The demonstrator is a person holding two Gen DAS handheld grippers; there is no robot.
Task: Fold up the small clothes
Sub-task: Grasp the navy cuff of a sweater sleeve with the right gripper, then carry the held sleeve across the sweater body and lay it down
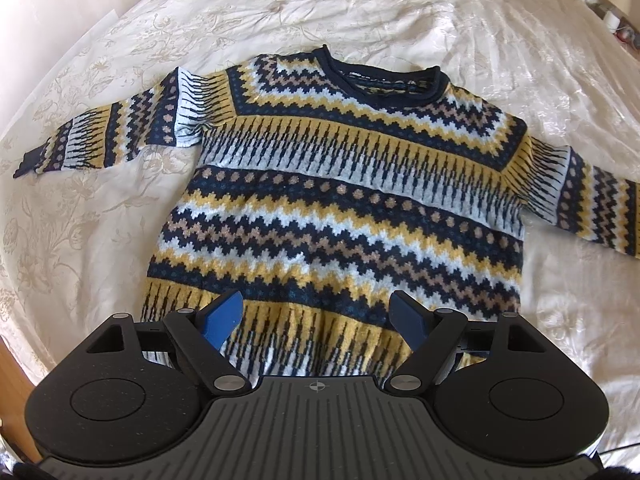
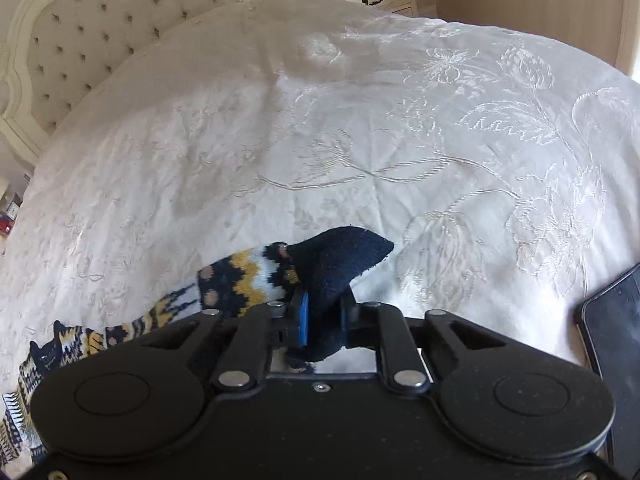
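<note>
Sweater (image 1: 332, 200) spread flat on the bed (image 1: 480, 40), long axis running from hem near the camera to collar at the far end, sleeves out sideways. Left gripper (image 1: 318, 316) above hem, jaws open. Right gripper (image 2: 324, 312) clamped on navy cuff (image 2: 340, 260)

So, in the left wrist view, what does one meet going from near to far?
The open left gripper → ribbed hem of the patterned knitted sweater → its dark navy collar → bare cream embroidered bedspread.
</note>
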